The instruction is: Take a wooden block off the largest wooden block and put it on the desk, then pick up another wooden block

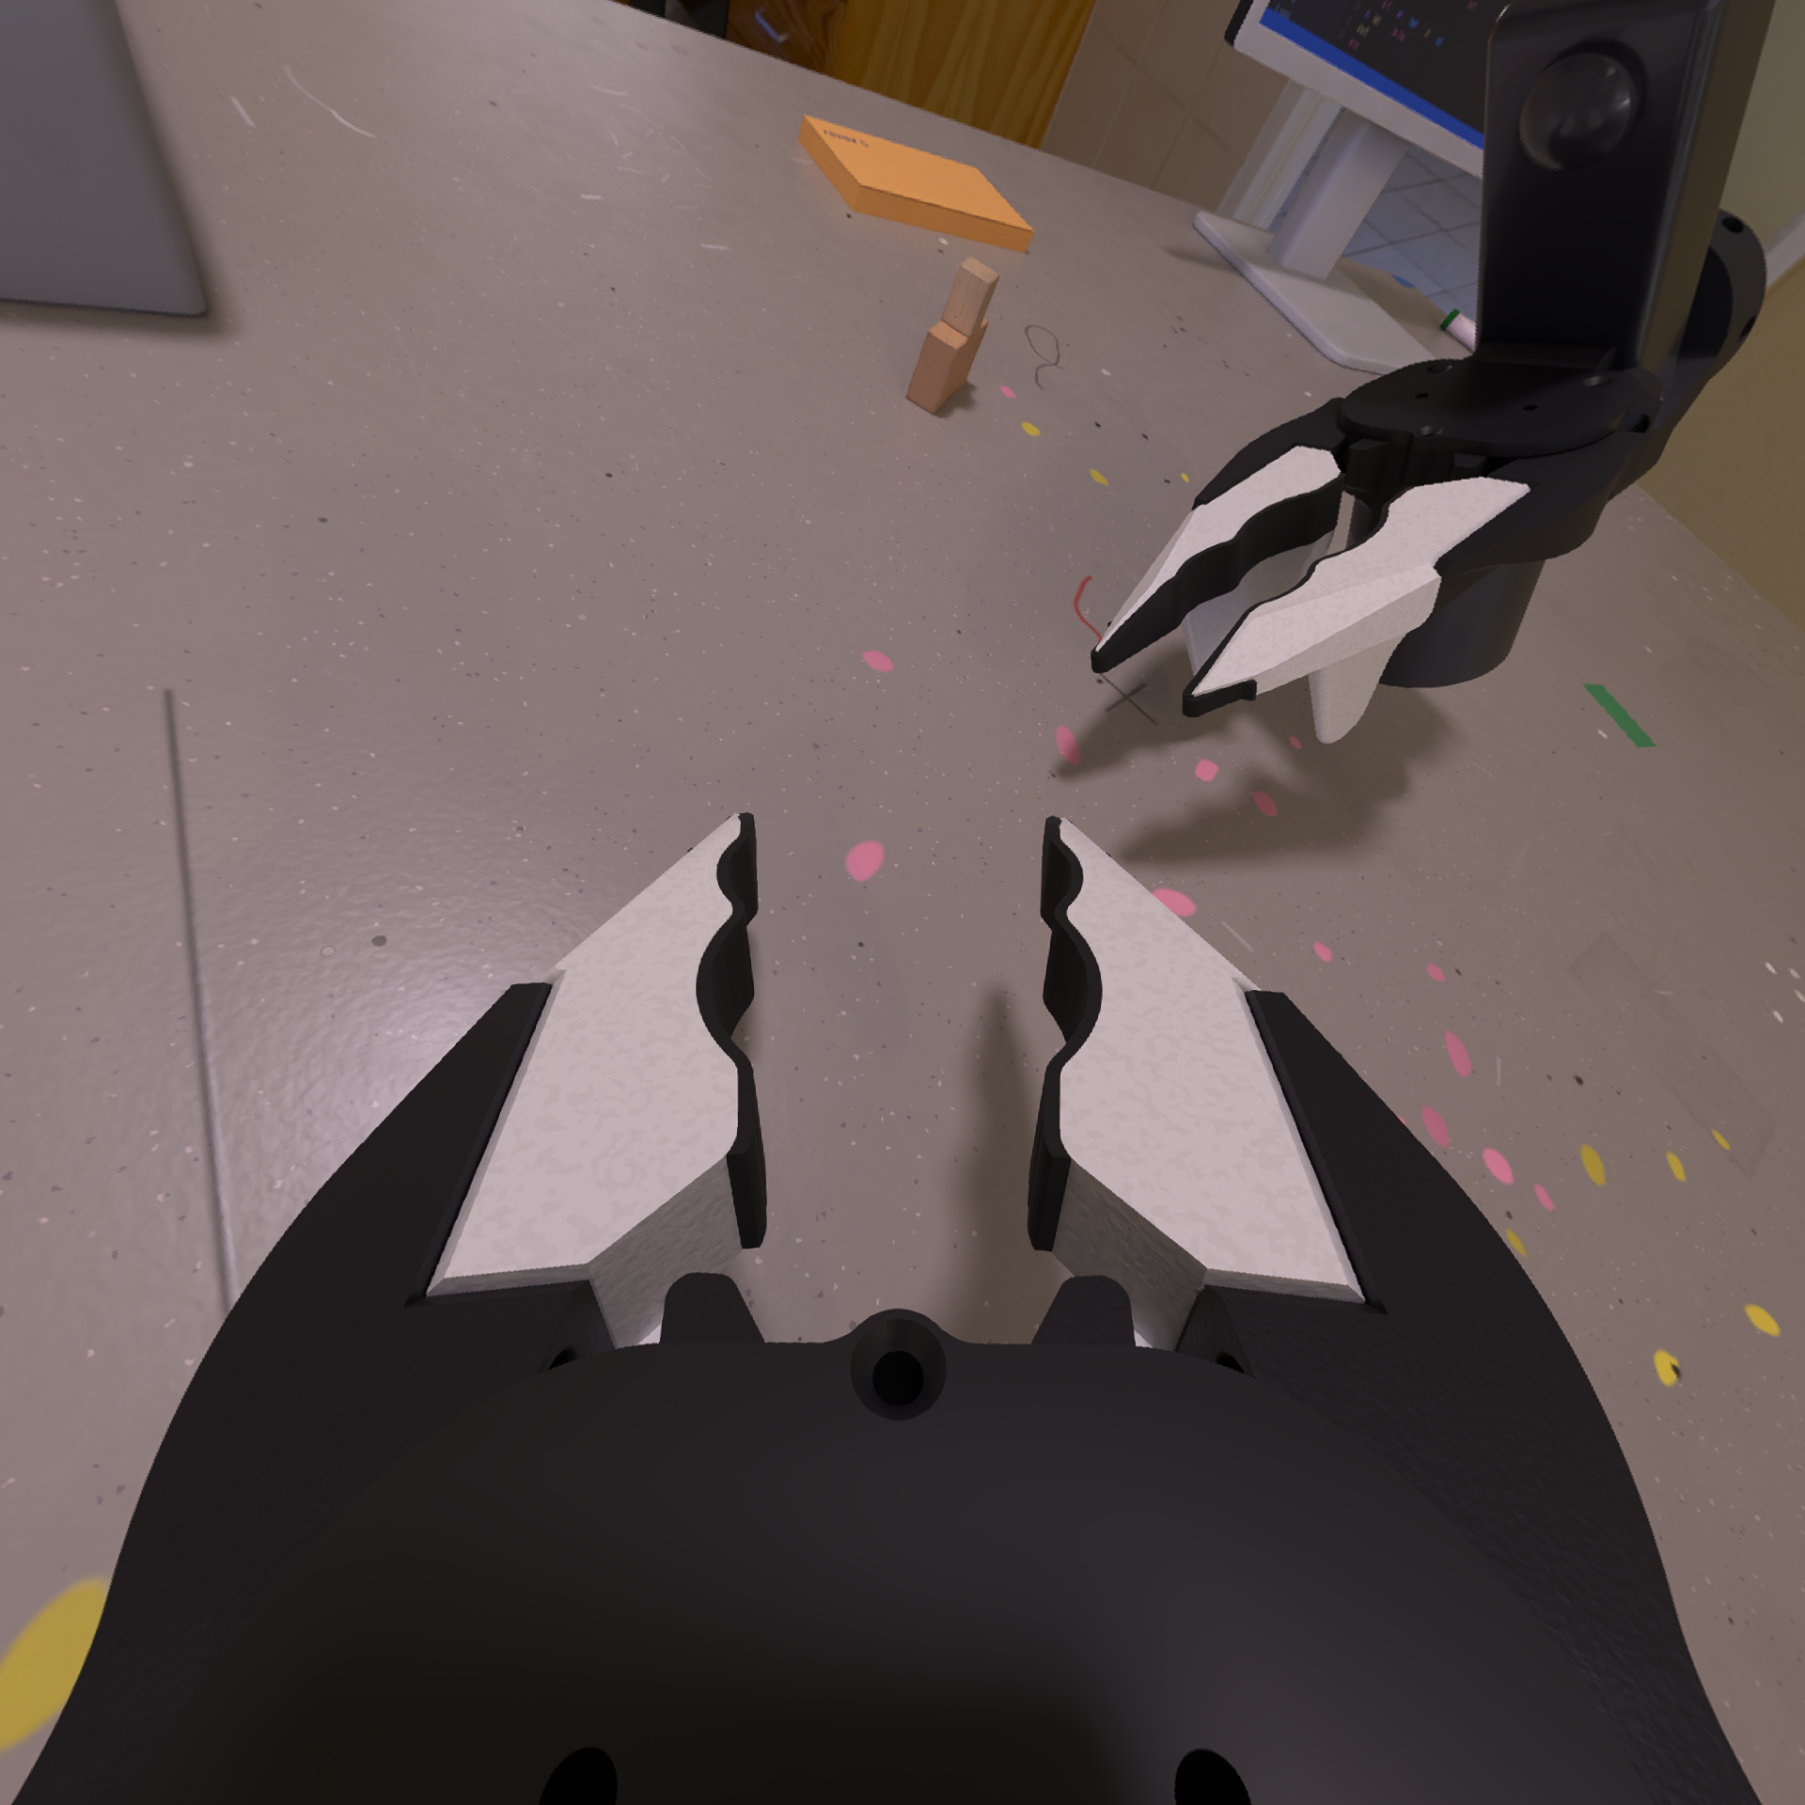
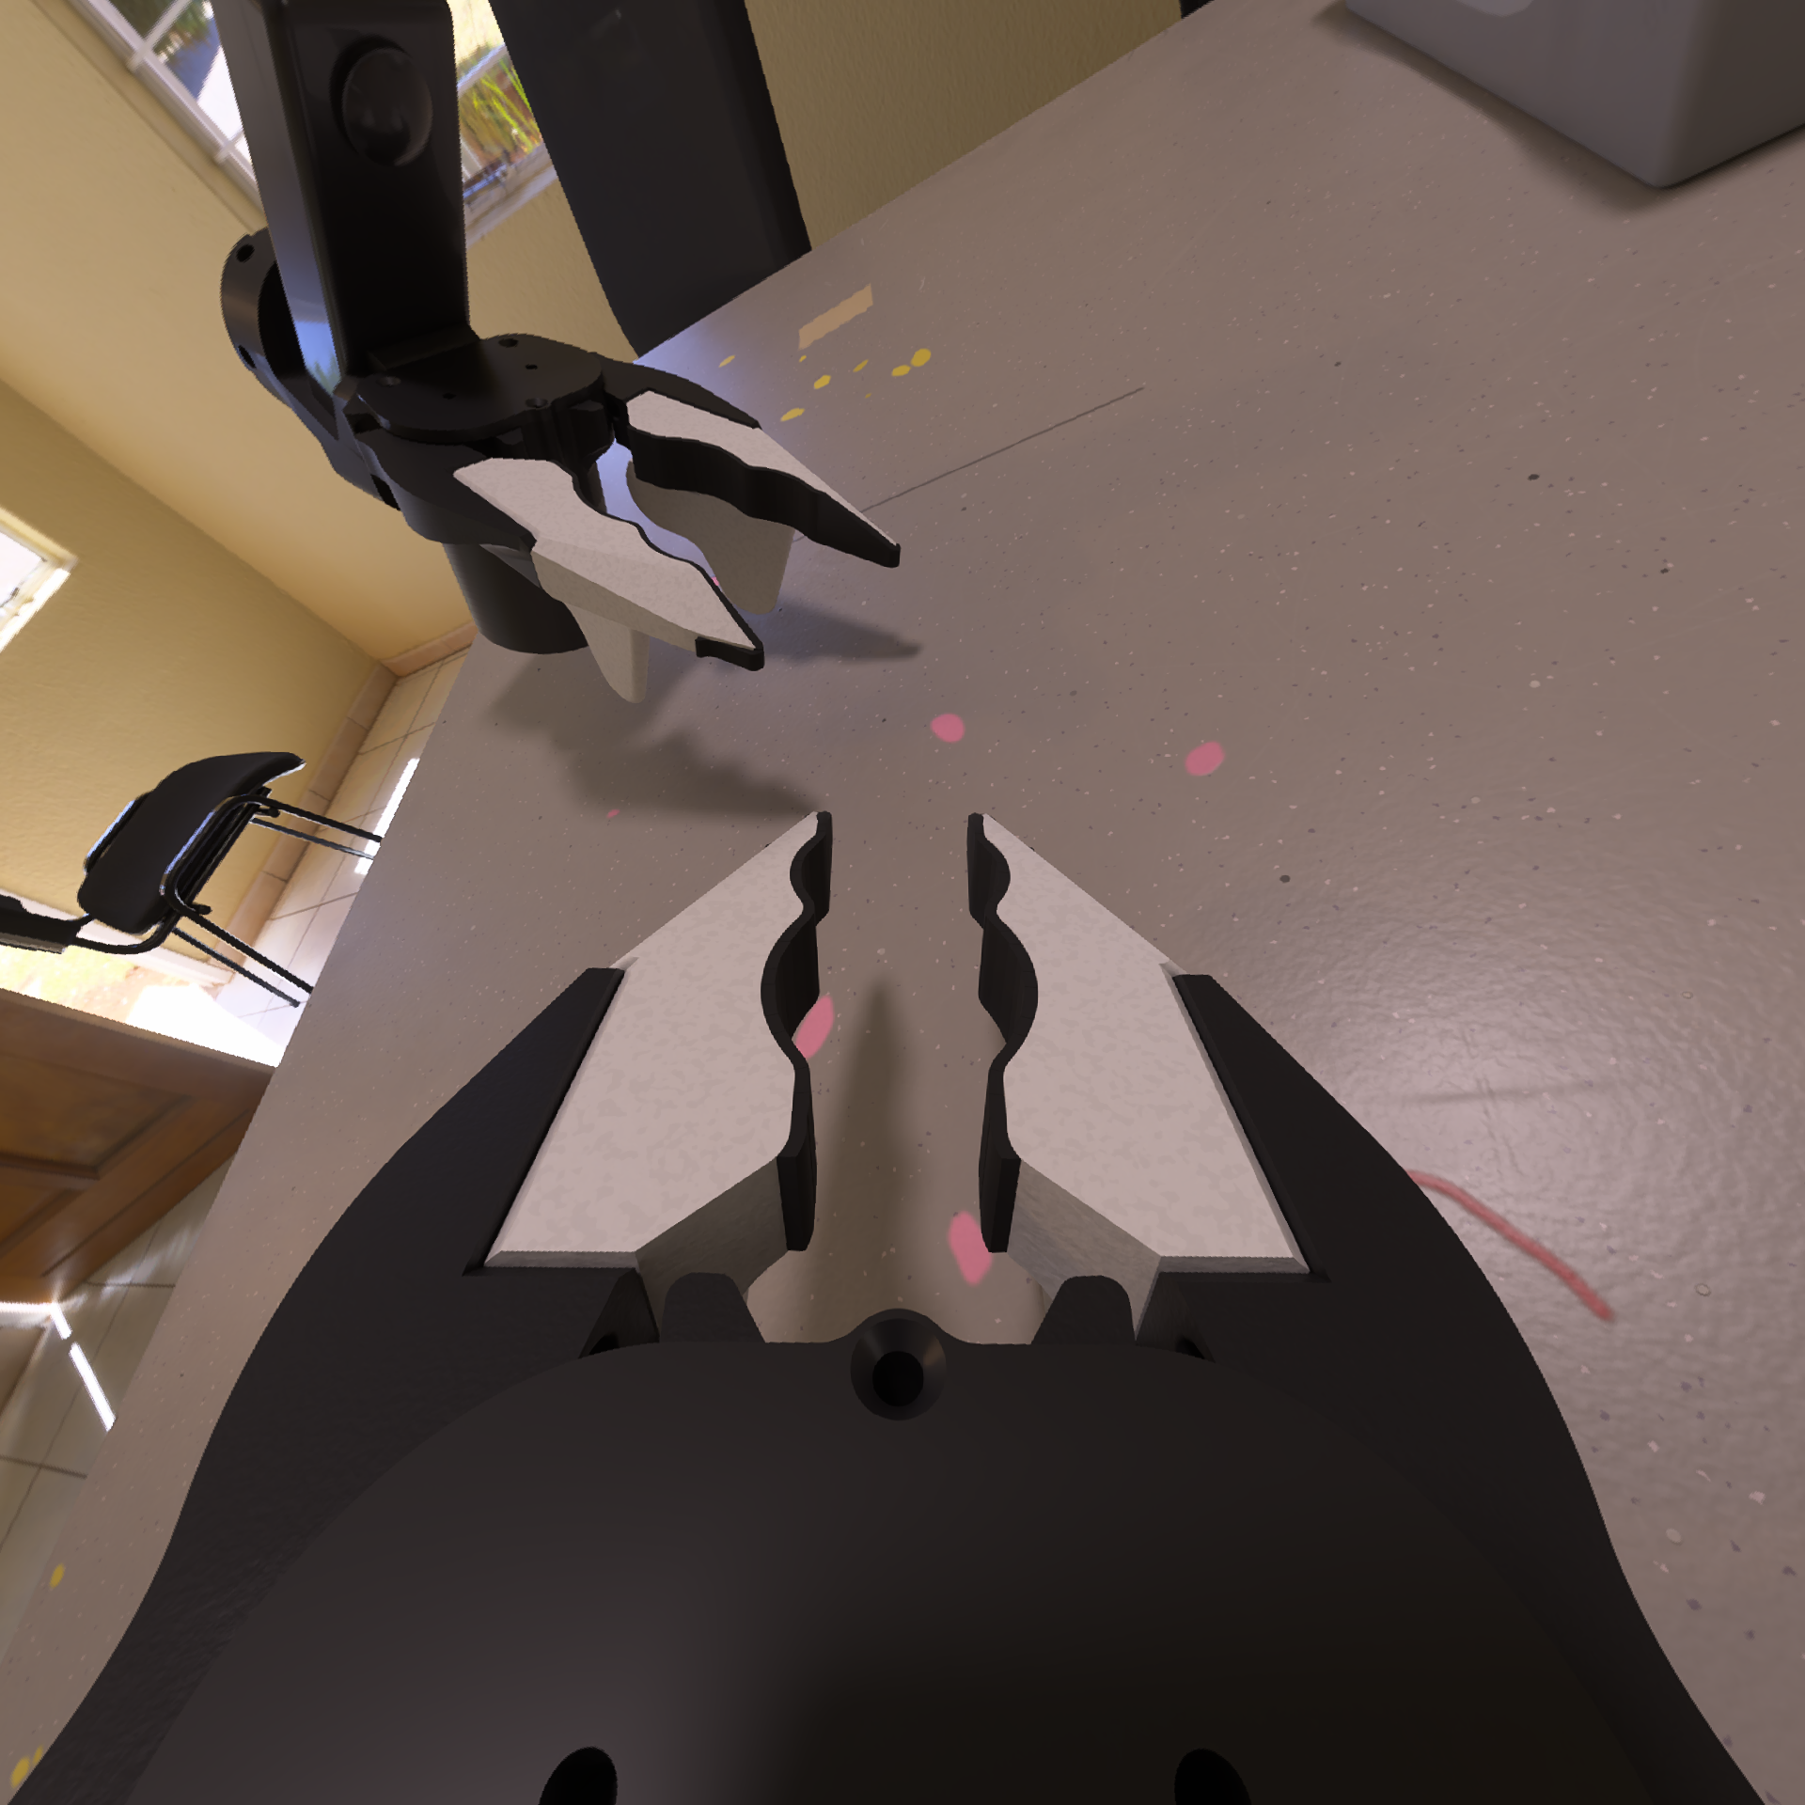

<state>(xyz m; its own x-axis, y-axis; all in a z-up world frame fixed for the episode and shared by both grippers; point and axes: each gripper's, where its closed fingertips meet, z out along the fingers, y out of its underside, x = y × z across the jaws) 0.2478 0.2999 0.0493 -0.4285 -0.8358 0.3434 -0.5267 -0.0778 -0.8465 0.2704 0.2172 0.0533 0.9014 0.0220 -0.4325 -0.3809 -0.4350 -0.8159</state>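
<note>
A small stack of tan wooden blocks (image 1: 945, 363) stands far ahead on the grey desk (image 1: 488, 586) in the left wrist view. One upright block (image 1: 974, 290) rests on top of the lower ones. My left gripper (image 1: 899, 820) is open and empty, low over the desk, well short of the blocks. My right gripper (image 1: 1143, 684) hovers to its right, tips pointing down-left, partly open and empty. In the right wrist view the right gripper (image 2: 899, 820) holds nothing, and the left gripper (image 2: 825, 608) shows open at upper left. No blocks show in that view.
A flat orange slab (image 1: 913, 181) lies behind the blocks. A monitor on a white stand (image 1: 1299, 225) stands at the back right, a grey pad (image 1: 88, 195) at the back left. A grey box (image 2: 1612, 78) sits at the far corner. The desk edge and a chair (image 2: 176, 860) are to the left.
</note>
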